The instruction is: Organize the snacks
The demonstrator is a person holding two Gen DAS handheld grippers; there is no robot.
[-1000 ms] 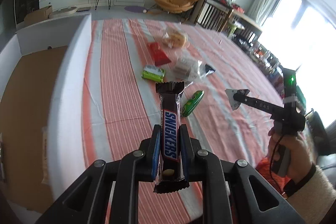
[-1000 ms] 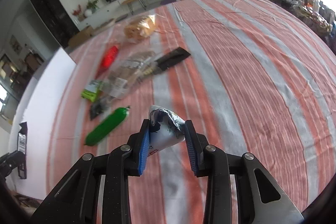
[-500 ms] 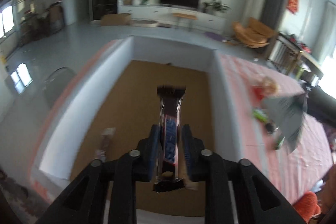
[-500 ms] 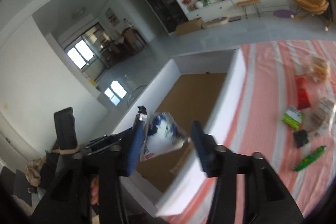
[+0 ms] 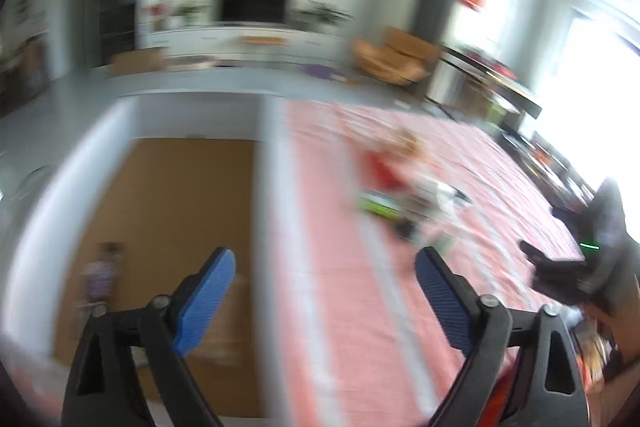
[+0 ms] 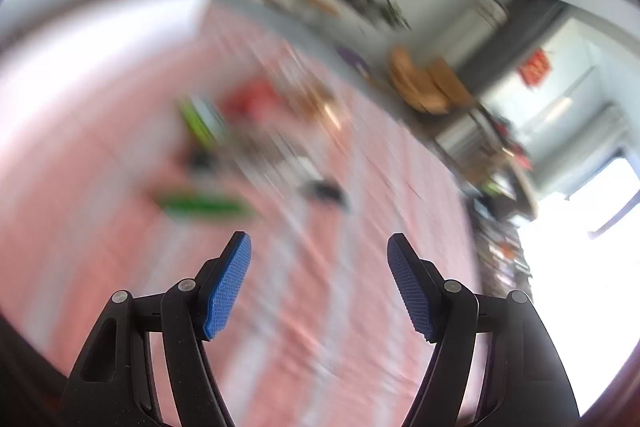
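**Both grippers open and empty beside the box**

While both views smear with motion, we see our two grippers with nothing between their blue pads. Our left gripper (image 5: 324, 283) has its jaws opening wide, above the white wall of the cardboard box (image 5: 272, 227); our right gripper (image 6: 318, 279) is opening too, over the striped tablecloth (image 6: 360, 327). Inside the box we count one blurred packet (image 5: 100, 275) on the brown floor, at its left side. Right of the box, a loose cluster of snacks lies on the cloth: one long green packet (image 6: 204, 205), one lime-green pack (image 6: 200, 123), one red packet (image 6: 252, 99), one small dark wrapper (image 6: 324, 191). Others there are too blurred to count.
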